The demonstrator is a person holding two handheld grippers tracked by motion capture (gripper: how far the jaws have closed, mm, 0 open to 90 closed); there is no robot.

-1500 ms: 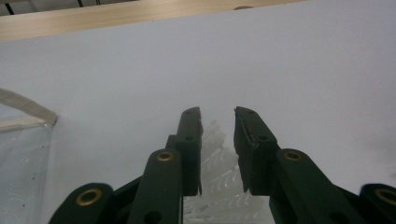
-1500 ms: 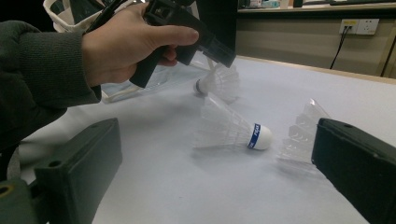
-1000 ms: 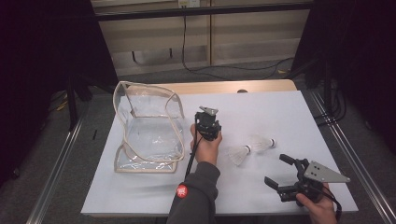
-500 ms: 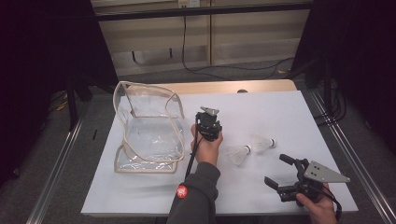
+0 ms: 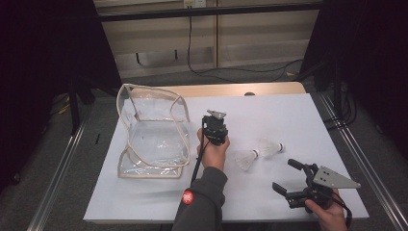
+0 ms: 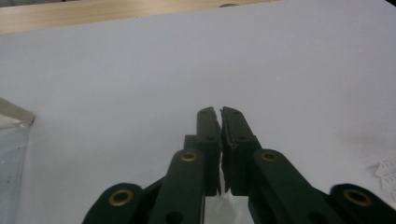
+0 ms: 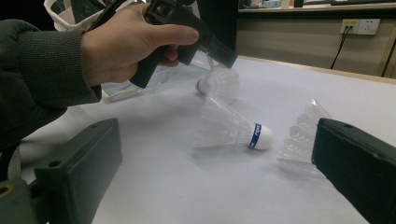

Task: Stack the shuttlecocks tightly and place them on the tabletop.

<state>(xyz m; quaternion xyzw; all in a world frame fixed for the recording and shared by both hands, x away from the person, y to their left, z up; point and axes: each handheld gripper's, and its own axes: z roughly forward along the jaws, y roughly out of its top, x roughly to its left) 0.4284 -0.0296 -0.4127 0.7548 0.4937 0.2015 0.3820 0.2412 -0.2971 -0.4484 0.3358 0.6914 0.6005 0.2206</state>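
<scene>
Two white shuttlecocks [image 5: 248, 159] [image 5: 270, 148] lie on the white table sheet [image 5: 269, 115]. My left gripper [image 5: 215, 120] is held upright in a hand just left of them. In the left gripper view its jaws [image 6: 220, 113] have just been closing and now stand shut with nothing between them. My right gripper [image 5: 284, 174] sits open near the front right corner. In the right gripper view its wide-open jaws [image 7: 212, 158] frame a blue-banded shuttlecock [image 7: 233, 128] lying farther off. Another shuttlecock [image 7: 219, 84] lies by the other gripper's tip, and a third one's feathers [image 7: 301, 133] show beside the right jaw.
A clear plastic bag [image 5: 151, 132] with a pale trim stands open at the table's left, and its corner [image 6: 11, 123] shows in the left gripper view. The wooden table edge [image 5: 240, 89] runs along the back. Cables lie on the floor beyond.
</scene>
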